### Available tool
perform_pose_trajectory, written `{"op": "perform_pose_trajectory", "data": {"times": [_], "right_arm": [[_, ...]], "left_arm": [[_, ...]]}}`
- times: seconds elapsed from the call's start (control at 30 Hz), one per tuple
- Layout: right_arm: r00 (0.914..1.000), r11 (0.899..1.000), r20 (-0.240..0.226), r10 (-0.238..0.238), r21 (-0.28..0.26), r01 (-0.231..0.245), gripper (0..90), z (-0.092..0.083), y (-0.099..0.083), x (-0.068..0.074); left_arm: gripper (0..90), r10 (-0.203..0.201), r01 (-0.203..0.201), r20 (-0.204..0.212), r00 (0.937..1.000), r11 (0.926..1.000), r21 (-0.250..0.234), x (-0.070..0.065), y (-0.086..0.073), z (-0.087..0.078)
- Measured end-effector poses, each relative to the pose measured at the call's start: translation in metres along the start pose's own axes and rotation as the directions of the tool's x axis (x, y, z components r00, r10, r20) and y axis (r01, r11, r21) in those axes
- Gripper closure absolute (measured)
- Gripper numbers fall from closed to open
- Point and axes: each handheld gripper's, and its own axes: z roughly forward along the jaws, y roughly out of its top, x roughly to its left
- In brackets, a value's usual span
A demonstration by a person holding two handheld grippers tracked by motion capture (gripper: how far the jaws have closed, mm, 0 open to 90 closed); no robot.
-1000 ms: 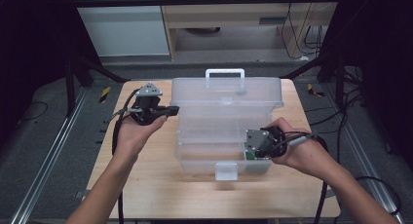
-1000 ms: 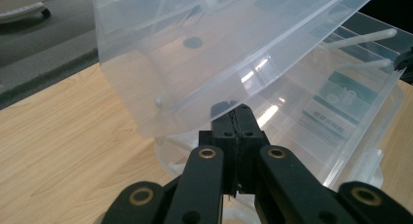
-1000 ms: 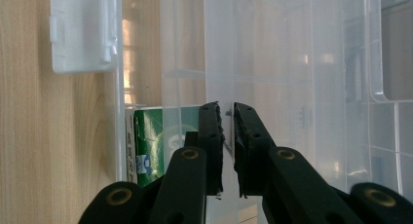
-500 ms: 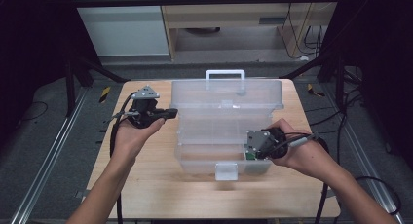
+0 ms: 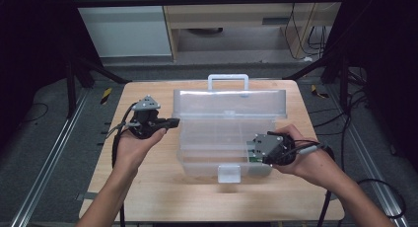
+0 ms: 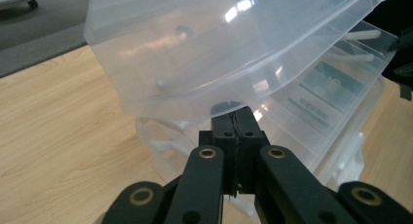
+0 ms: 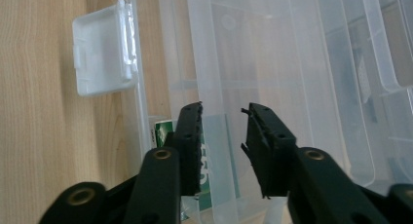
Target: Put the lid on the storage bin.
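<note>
A clear plastic organiser box (image 5: 224,153) sits mid-table with its lid (image 5: 229,104) lifted and a handle (image 5: 227,79) at the back. My left gripper (image 5: 172,122) is shut at the lid's left edge. In the left gripper view its fingertips (image 6: 235,122) press together just under the lid's rim (image 6: 195,104), with nothing seen between them. My right gripper (image 5: 252,149) is at the box's front right corner. In the right gripper view it (image 7: 221,131) stands open, its jaws on either side of a clear upright wall (image 7: 212,87) of the box.
A white latch (image 5: 229,173) hangs at the box's front and lies flat beside the wall (image 7: 102,51). A green label (image 7: 163,131) shows through the plastic. Divided compartments (image 6: 321,87) lie inside. The bare wooden tabletop (image 5: 148,187) surrounds the box.
The lid's top edge sits slightly lower in the high view, showing more of the handle. Both hands have hardly moved.
</note>
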Motion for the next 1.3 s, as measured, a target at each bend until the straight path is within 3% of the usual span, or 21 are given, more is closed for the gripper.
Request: {"op": "perform_pose_trajectory", "data": {"times": [0.27,0.37,0.5,0.63,0.97,1.17,1.3], "right_arm": [[0.9915,0.993,0.063,0.114,-0.031,-0.113,48.0,-0.012,-0.016,0.007],[0.9825,0.986,0.091,0.163,-0.043,-0.159,41.3,-0.017,-0.022,0.01],[0.9633,0.968,0.095,0.251,-0.05,-0.247,33.0,-0.023,-0.029,0.012],[0.9483,0.954,0.107,0.299,-0.051,-0.295,25.2,-0.028,-0.037,0.015],[0.9238,0.938,0.164,0.346,-0.065,-0.34,20.4,-0.041,-0.052,0.025],[0.8994,0.917,0.181,0.398,-0.053,-0.395,14.0,-0.043,-0.062,0.03],[0.8917,0.909,0.178,0.416,-0.05,-0.414,13.6,-0.042,-0.068,0.032]], "left_arm": [[90.0,0.007,-0.007,-0.001,1.0,1.0,0.003,-0.006,-0.009,0.0],[90.0,0.009,-0.009,0.003,0.9999,1.0,0.002,-0.007,-0.013,0.001],[90.0,0.005,-0.005,0.008,1.0,1.0,0.0,-0.008,-0.018,0.001],[90.0,0.004,-0.004,0.012,0.9999,1.0,-0.001,-0.009,-0.022,0.002],[90.0,0.015,-0.015,0.001,0.9999,0.9999,-0.004,-0.012,-0.032,0.004],[90.0,0.026,-0.026,-0.002,0.9997,0.9997,0.0,-0.014,-0.036,0.005],[90.0,0.029,-0.029,-0.006,0.9996,0.9996,0.001,-0.015,-0.039,0.005]]}}
